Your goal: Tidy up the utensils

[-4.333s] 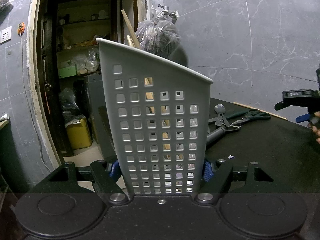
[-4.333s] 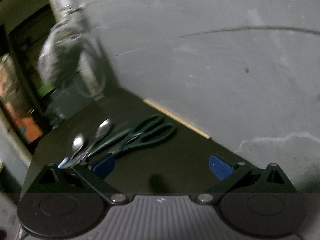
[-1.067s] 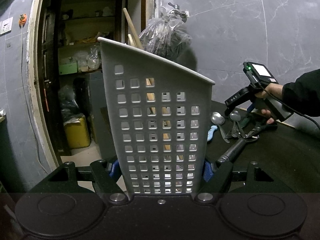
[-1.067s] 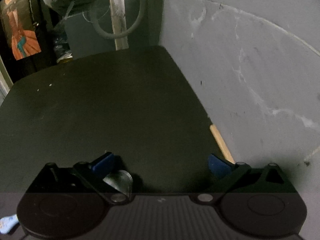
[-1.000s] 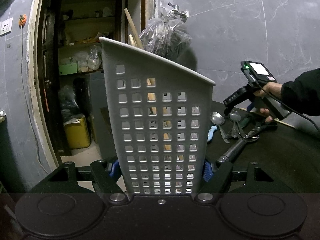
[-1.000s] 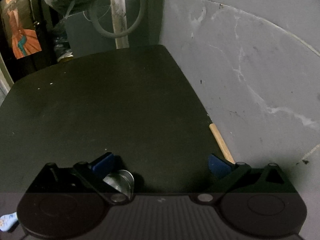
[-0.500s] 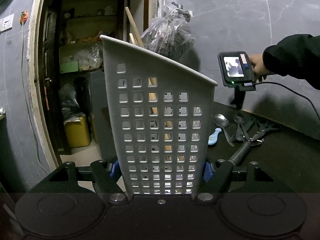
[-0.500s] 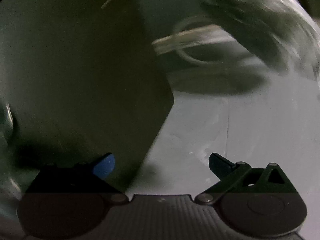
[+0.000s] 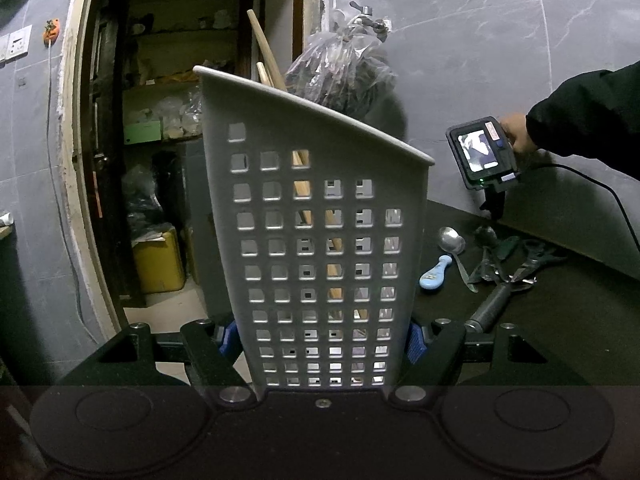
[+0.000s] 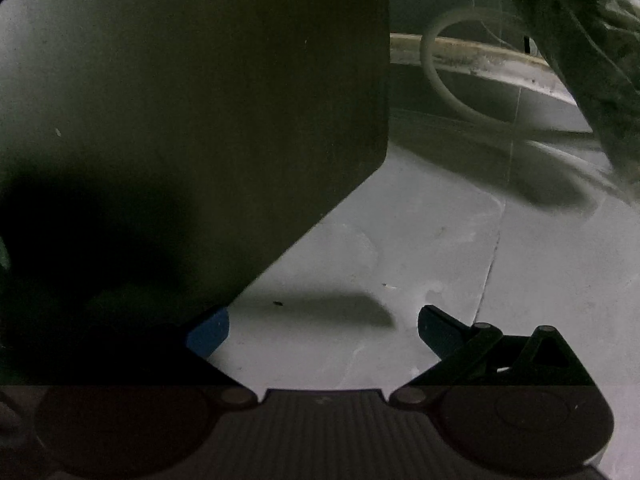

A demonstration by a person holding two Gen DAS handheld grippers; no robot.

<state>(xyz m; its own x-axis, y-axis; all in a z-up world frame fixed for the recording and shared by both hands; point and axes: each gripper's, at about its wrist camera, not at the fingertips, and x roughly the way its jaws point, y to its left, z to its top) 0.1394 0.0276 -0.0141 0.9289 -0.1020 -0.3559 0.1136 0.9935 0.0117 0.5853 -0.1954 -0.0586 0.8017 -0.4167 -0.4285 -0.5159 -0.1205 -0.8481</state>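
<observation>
On the dark counter (image 9: 560,320), left gripper (image 9: 320,336) pinches the slotted caddy (image 9: 320,240) upright while right gripper (image 10: 320,328), jaws spread and empty, hovers above the utensils (image 9: 488,264): pick-up pending, requiring descent onto one handle.

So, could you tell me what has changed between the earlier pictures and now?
The right gripper rolled over and rose above the spoons, its jaws open and empty. The left gripper stays clamped on the grey utensil holder; the utensils remain on the black table.
</observation>
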